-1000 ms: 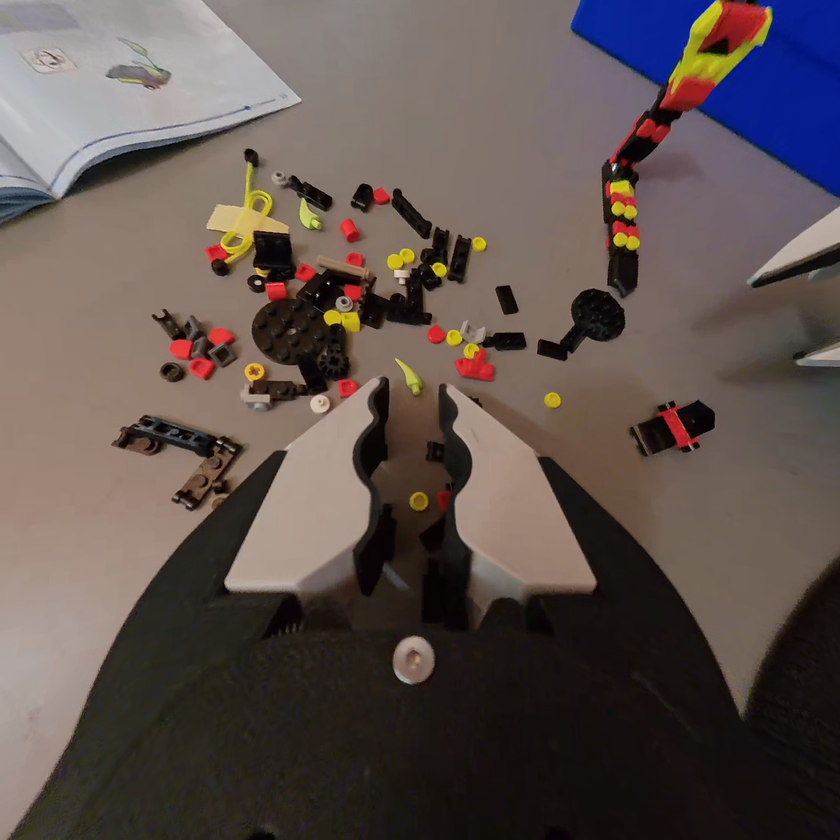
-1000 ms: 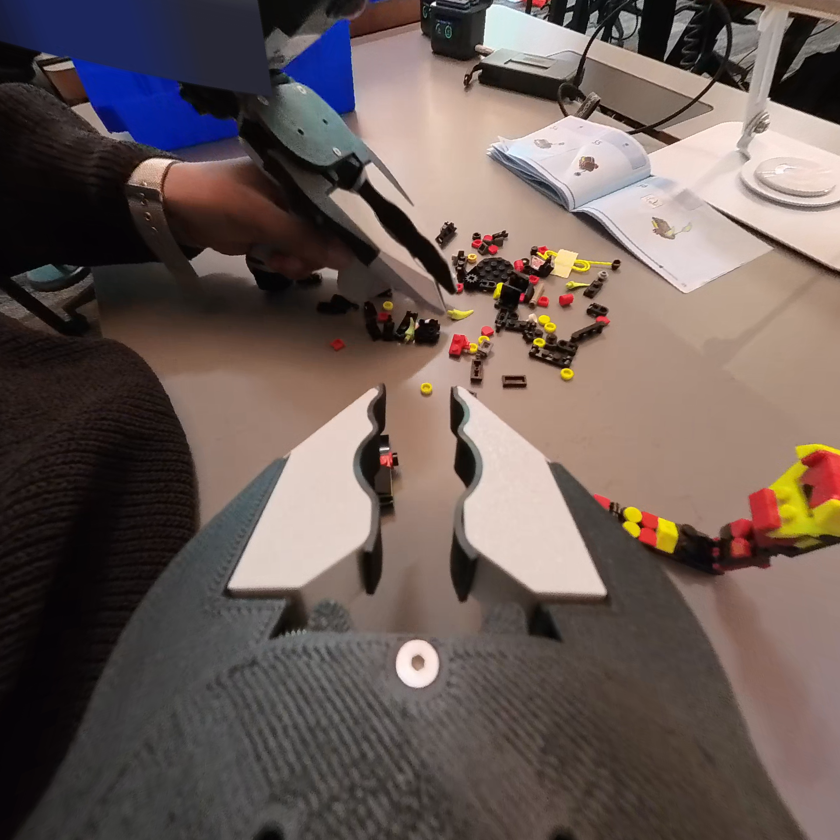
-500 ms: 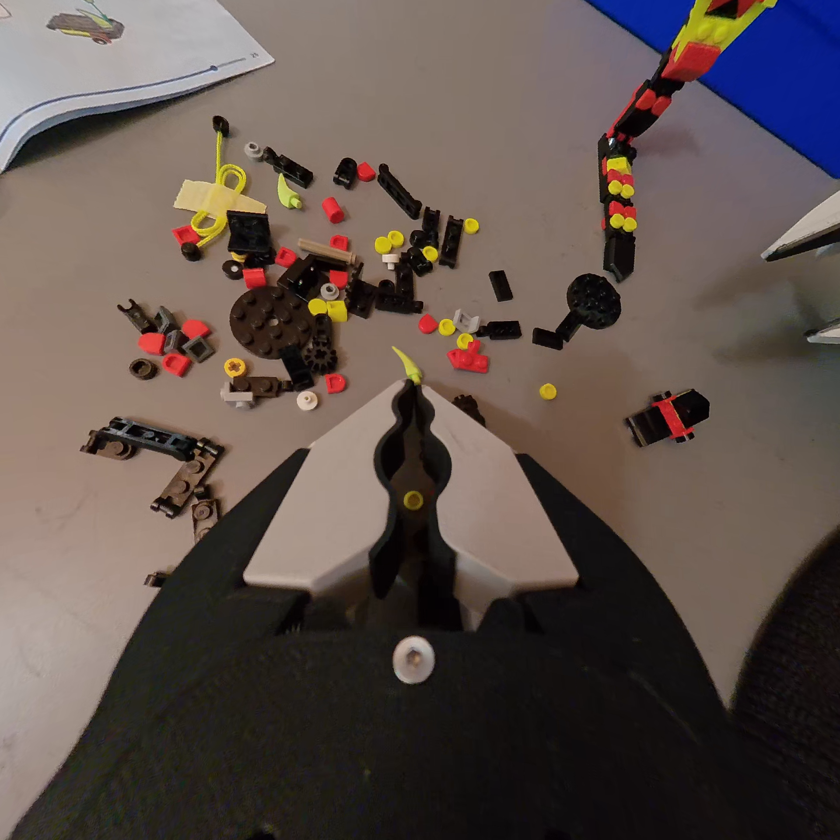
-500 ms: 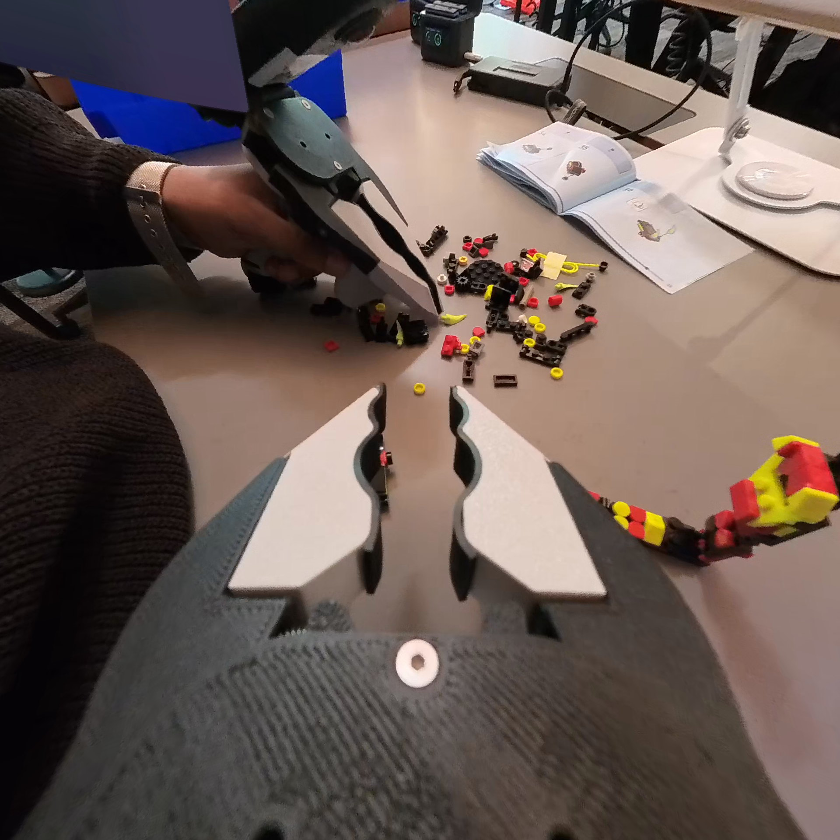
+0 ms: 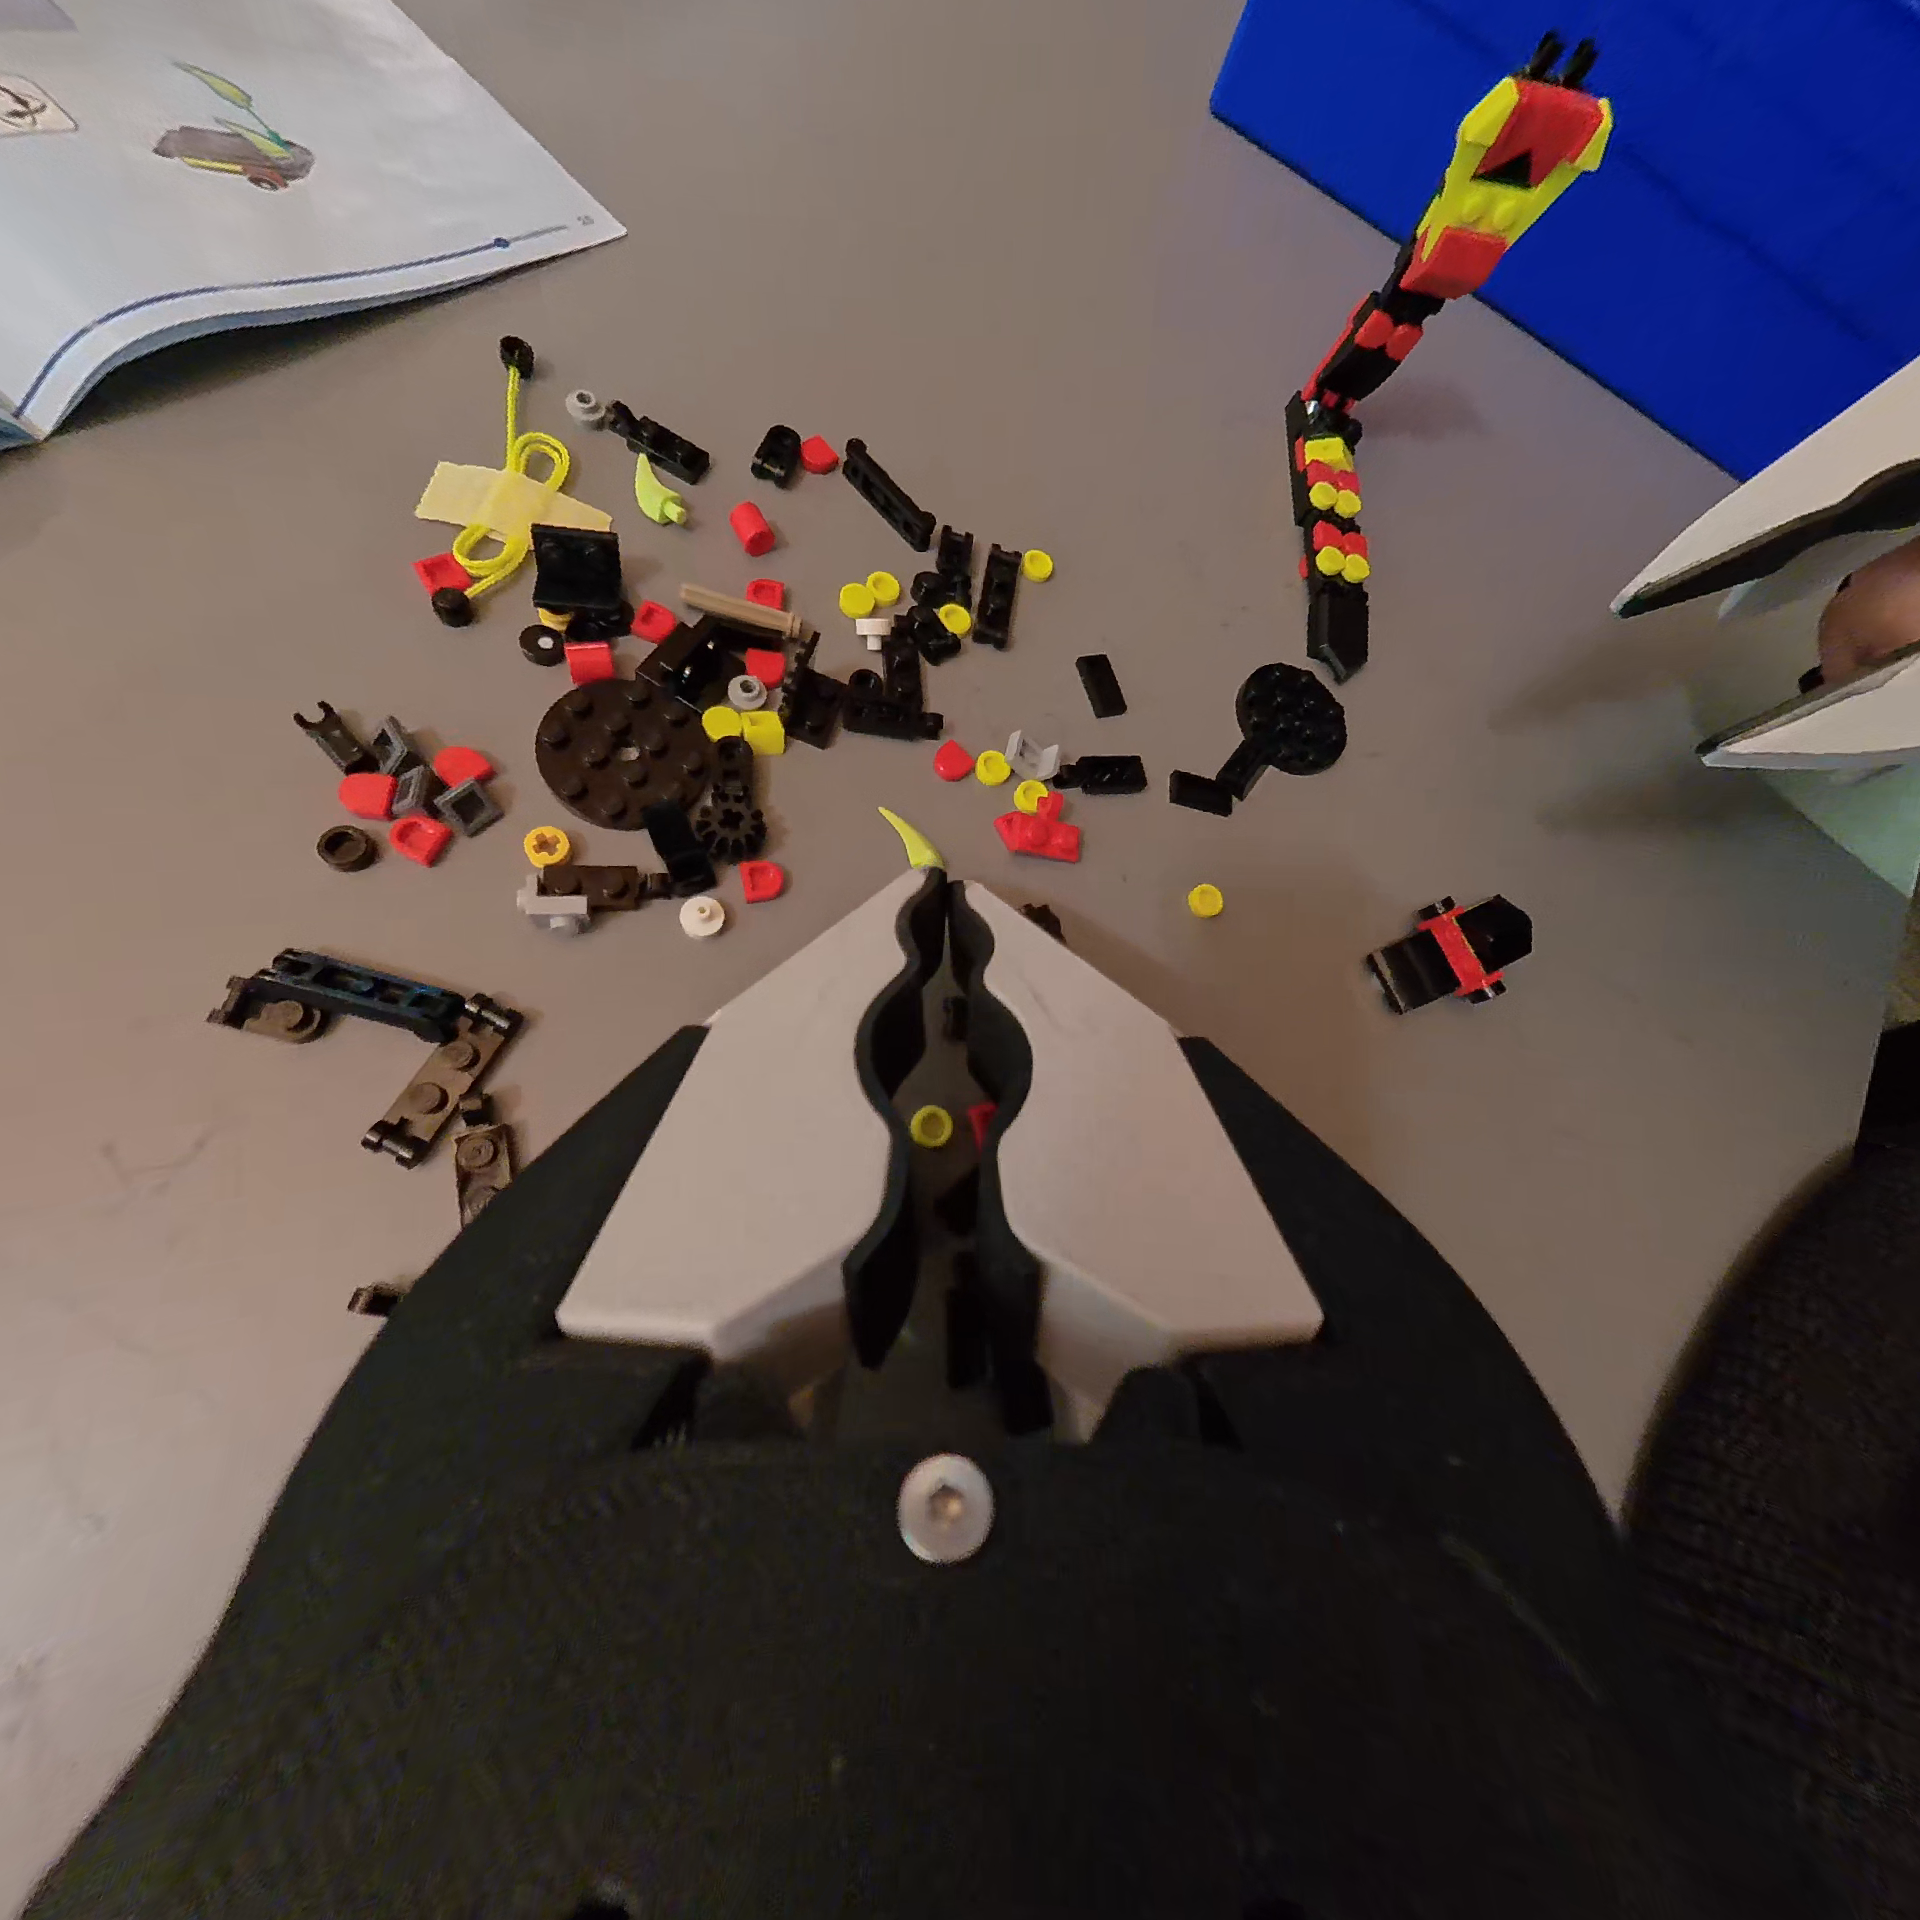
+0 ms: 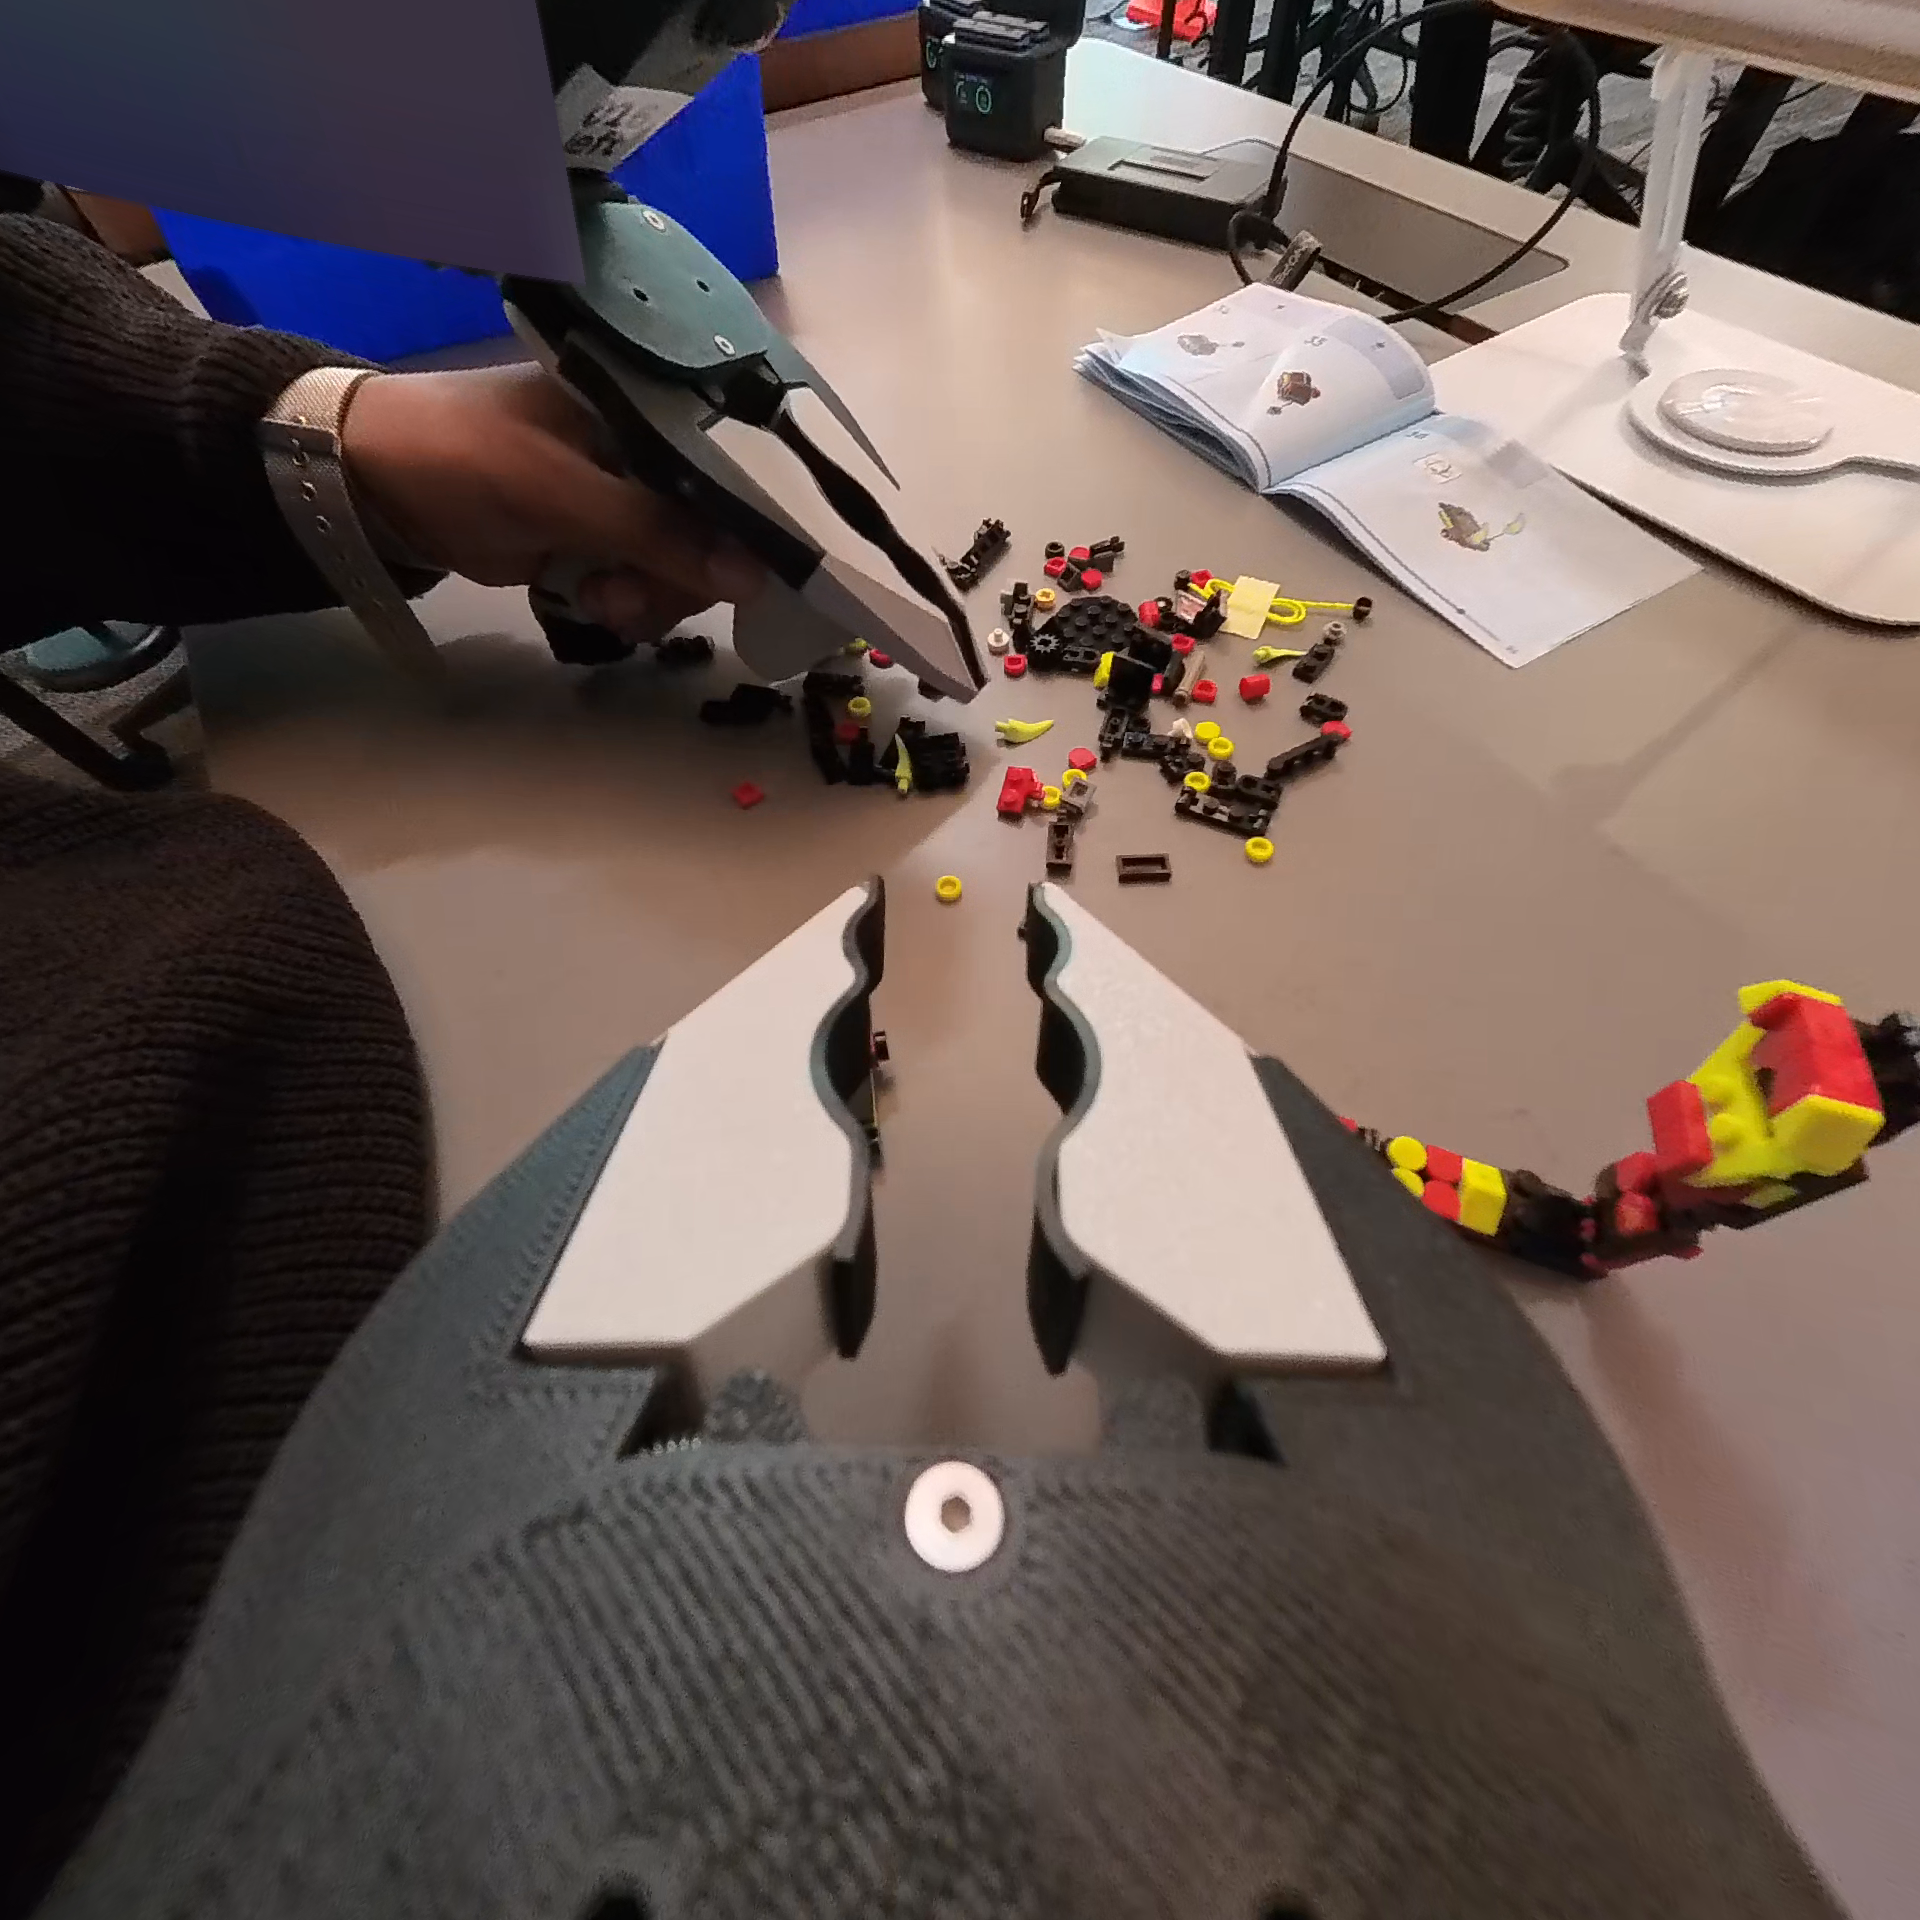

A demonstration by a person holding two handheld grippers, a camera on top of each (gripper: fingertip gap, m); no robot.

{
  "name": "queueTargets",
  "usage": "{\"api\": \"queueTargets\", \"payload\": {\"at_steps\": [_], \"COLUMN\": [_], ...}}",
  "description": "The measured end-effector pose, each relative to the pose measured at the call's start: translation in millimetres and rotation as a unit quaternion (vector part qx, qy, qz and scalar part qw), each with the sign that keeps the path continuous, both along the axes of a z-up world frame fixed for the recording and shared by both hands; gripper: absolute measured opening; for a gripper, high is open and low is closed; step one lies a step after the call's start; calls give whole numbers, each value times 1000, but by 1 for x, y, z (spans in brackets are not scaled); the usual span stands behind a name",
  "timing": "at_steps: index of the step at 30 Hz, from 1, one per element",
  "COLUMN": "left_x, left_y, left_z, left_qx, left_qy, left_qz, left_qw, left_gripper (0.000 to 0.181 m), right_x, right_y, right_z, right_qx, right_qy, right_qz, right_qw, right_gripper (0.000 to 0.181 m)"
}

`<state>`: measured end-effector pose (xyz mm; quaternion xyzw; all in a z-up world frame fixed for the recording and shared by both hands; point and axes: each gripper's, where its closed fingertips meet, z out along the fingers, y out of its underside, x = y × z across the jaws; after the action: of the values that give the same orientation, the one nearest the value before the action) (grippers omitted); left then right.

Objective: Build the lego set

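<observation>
Loose small lego pieces (image 5: 727, 675) in black, red and yellow lie scattered on the grey table, and they also show in the right wrist view (image 6: 1143, 707). My left gripper (image 5: 940, 883) is shut, low at the near edge of the pile. A lime horn piece (image 5: 914, 842) lies just past its tips. I cannot see any piece between them. The left gripper also shows in the right wrist view (image 6: 966, 686). My right gripper (image 6: 951, 904) is open and empty, with a yellow ring stud (image 6: 948, 888) just beyond it. The built red, yellow and black snake (image 5: 1340, 499) stands to the right, head raised.
An open instruction booklet (image 5: 260, 187) lies beyond the pile. A blue bin (image 5: 1714, 260) stands behind the snake. A small black and red sub-build (image 5: 1449, 951) sits near my right gripper (image 5: 1662, 675). A white lamp base (image 6: 1745, 416) and black devices (image 6: 1143, 177) are at the far edge. The tips of one gripper are about 12 cm away from the tips of the other.
My left gripper has closed from open to shut over the near edge of the pile and has barely moved since. My right gripper has stayed open, almost still.
</observation>
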<state>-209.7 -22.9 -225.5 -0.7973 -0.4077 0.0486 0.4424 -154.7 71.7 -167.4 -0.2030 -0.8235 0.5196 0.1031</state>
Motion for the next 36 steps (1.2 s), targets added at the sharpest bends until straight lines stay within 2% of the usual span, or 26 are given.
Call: {"api": "queueTargets", "payload": {"at_steps": [36], "left_x": [2], "left_y": [2], "left_z": [-6], "left_qx": [-11], "left_qy": [0], "left_qz": [-7], "left_qw": [1000], "left_gripper": [2], "right_x": [1], "right_y": [-2], "right_z": [-3], "right_qx": [1], "right_qy": [-10], "right_qz": [4], "right_qw": [1000], "right_gripper": [26]}}
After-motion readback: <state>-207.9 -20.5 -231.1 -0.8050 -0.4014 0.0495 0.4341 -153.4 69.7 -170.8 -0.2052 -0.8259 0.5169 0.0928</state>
